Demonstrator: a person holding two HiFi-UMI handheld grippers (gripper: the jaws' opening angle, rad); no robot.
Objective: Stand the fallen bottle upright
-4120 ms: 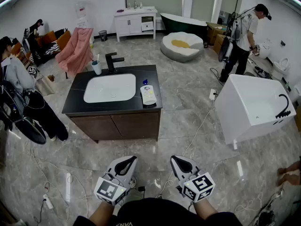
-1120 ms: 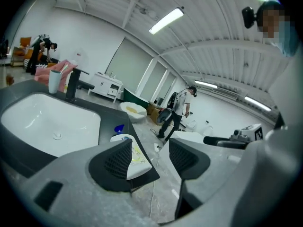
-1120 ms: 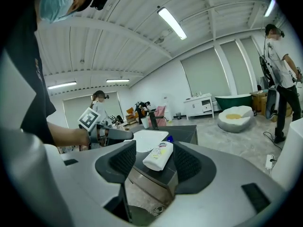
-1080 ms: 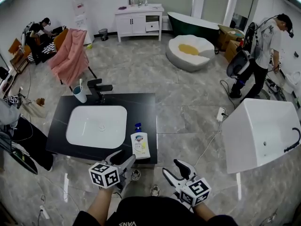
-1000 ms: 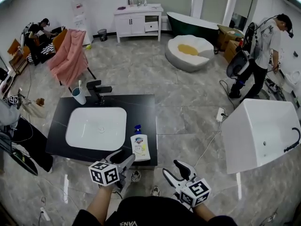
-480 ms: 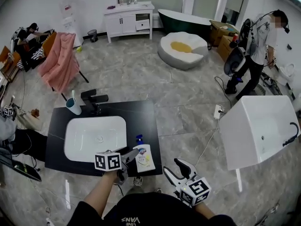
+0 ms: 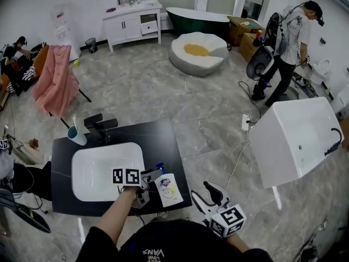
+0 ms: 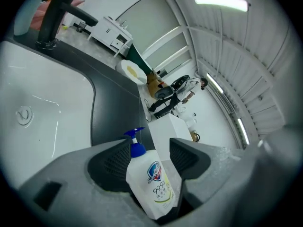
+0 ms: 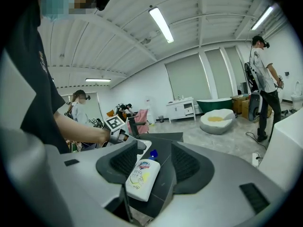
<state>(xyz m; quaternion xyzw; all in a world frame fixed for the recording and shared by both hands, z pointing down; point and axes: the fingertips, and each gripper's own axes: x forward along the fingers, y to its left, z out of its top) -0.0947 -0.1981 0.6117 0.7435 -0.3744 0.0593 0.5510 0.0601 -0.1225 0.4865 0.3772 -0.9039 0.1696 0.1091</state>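
Steep overhead, two low (shared bottle (image 7: 168,189))

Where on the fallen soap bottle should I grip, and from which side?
Best grip the soap bottle by its flat middle, jaws on its two narrow edges, coming from the base end at the near edge of the counter. It lies label up, pump pointing away; the left hand-held gripper is open and frames it.

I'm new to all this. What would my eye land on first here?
A soap pump bottle lies on its side on the black vanity counter, just right of the white sink basin. The left gripper reaches in at its blue pump end with jaws open, while the right gripper hangs open beyond the counter's near corner.
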